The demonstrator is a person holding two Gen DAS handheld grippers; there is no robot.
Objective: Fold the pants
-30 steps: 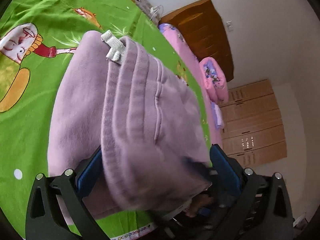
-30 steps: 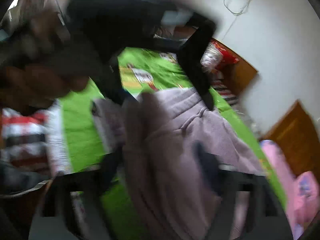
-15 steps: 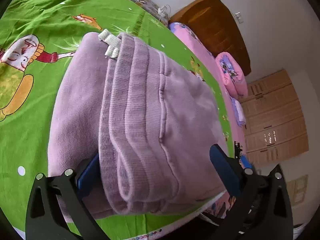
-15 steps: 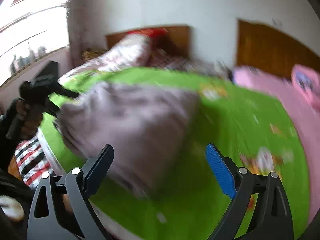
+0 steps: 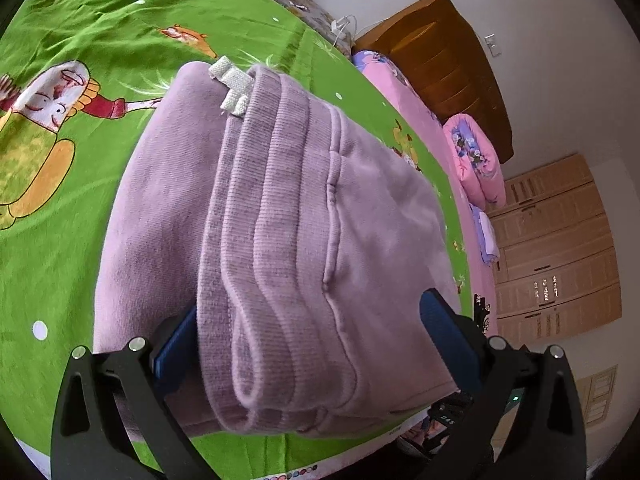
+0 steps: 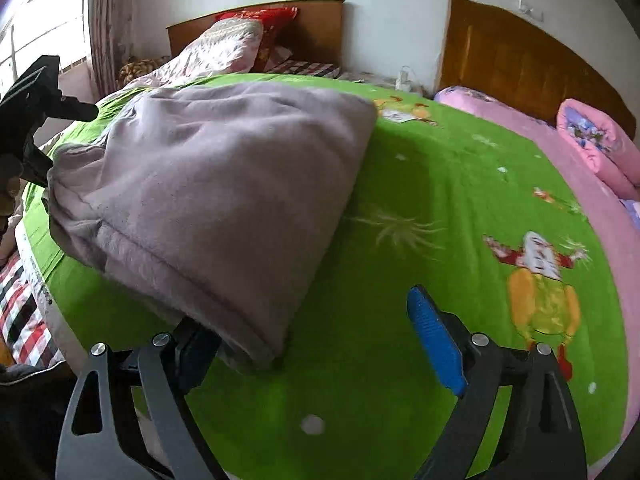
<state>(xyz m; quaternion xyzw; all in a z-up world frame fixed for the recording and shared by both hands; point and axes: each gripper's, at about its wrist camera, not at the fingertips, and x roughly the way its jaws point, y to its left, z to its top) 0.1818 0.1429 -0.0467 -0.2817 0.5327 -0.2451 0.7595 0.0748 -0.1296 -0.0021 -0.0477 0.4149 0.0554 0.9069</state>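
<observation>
— Lying folded on the green cartoon bedsheet [image 6: 400, 184], the lilac pants [image 5: 280, 240] sit near the bed's edge, is that right?

— Yes. From the left wrist view the ribbed waistband [image 5: 256, 208] faces the camera in stacked layers, with a white drawstring end [image 5: 234, 88] at the far corner.

— And the left claw [image 5: 316, 344]?

— Spread wide, one blue pad on each side of the bundle. The left-hand pad sits tucked against the folded edge and the other stands just off the cloth's right side. Nothing looks pinched, though the bundle fills the gap between them.

— The right claw [image 6: 320, 340]?

— Its jaws are closing a little yet stand well apart. One finger is half hidden under the corner of the pants [image 6: 216, 184]; the blue pad [image 6: 434, 340] opposite hangs over bare sheet. Only that corner of cloth reaches between them, and it is not gripped.

— Anything else on view?

— The left claw shows at the picture's left edge [image 6: 36, 100], by the waistband end. Beyond lie a pink quilt [image 6: 592, 148], wooden headboards [image 6: 516, 64] and a pale pillow [image 6: 224, 46].
</observation>
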